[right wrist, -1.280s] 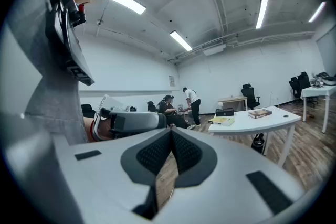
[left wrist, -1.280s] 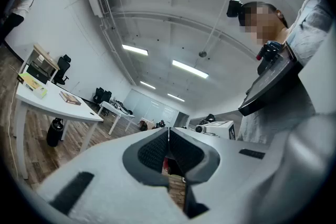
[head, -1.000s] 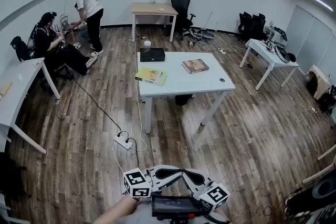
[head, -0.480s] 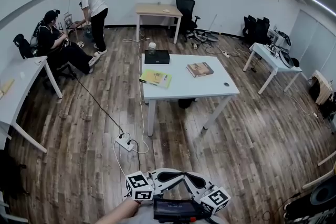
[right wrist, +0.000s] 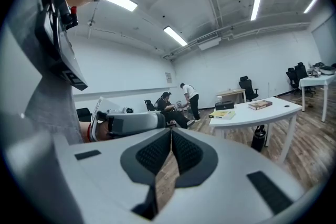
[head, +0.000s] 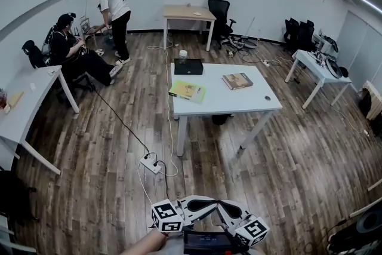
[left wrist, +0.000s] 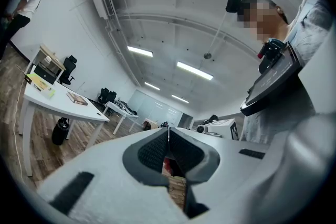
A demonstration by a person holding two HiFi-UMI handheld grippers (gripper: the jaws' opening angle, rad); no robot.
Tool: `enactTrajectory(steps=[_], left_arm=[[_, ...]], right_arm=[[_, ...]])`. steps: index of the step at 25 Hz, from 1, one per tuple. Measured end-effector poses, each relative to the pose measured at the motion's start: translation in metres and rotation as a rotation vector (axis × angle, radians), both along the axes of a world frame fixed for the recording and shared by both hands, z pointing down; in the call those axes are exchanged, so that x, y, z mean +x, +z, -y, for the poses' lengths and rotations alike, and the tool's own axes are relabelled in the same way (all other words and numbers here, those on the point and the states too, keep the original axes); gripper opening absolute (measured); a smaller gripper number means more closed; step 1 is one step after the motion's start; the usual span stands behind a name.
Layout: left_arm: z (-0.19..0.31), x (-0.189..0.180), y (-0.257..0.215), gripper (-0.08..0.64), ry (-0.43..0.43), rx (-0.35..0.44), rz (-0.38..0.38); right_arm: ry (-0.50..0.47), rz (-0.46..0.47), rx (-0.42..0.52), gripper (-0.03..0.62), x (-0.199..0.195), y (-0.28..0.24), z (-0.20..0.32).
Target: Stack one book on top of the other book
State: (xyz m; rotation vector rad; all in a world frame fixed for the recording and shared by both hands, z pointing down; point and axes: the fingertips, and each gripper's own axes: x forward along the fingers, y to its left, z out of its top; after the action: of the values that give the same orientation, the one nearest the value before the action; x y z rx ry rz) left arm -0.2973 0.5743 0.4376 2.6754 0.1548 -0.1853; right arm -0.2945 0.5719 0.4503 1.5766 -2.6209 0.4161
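Head view: the flat yellow book (head: 187,91) and the brown-covered book (head: 237,80) are lying apart on the white rectangular table (head: 230,103), so stacking is not yet starting. Left gripper view: the left gripper (left wrist: 168,134) is holding its jaws together, empty. Right gripper view: the right gripper (right wrist: 171,136) is doing likewise.

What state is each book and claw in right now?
Yellow book: closed, flat on the white table, nothing on it.
Brown book: closed, flat, apart from the yellow book.
Left claw: shut, empty.
Right claw: shut, empty.
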Motion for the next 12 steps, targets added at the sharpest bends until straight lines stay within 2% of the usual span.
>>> enactTrajectory(steps=[7, 12], left_arm=[[0.003, 0.013, 0.003, 0.018, 0.001, -0.014, 0.007], [0.029, 0.031, 0.009, 0.018, -0.035, -0.009, 0.038]], right_arm=[[0.008, 0.02, -0.02, 0.029, 0.014, 0.005, 0.003], [-0.014, 0.05, -0.018, 0.029, 0.034, 0.013, 0.03]])
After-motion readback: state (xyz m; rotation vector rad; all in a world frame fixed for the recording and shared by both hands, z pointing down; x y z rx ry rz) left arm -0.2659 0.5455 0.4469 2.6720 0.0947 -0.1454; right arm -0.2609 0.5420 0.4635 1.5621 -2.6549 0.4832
